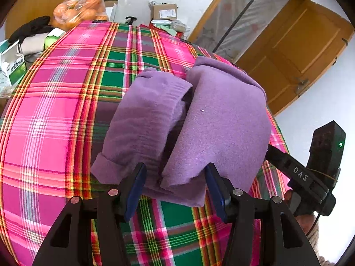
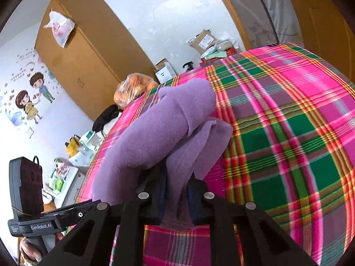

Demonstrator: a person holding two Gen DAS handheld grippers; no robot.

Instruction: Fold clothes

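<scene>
The right gripper, black with blue pads, is clamping a hanging fold of the fuzzy purple fleece garment, jaws nearly closed with cloth pinched between them. The left gripper, same black build with blue pads, is standing with jaws apart at the near hem of the purple fleece garment; the fingers are straddling the cloth edge, not squeezing it, though whether the pads are brushing fabric is hard to tell. The garment is lying bunched into two humps on the pink, green and red plaid tablecloth, toward the right side of the covered surface, close to its right edge. Risks, as judgement: the right pinch is likely catching several layers at once, so pulling could be dragging the whole bundle rather than one flap; the soft thick fleece could be slipping out of a shallow bite; a tug could be sliding the loose plaid cloth or carrying the garment off the near edge. Hidden: the dark gap between the two humps is concealing how the layers are stacking, sleeves and collar are not identifiable, the garment's underside and the right pads' bite depth are covered by cloth. At the far rim, a clear bag of orange fruit and a brown cardboard box are sitting well apart from the work.
</scene>
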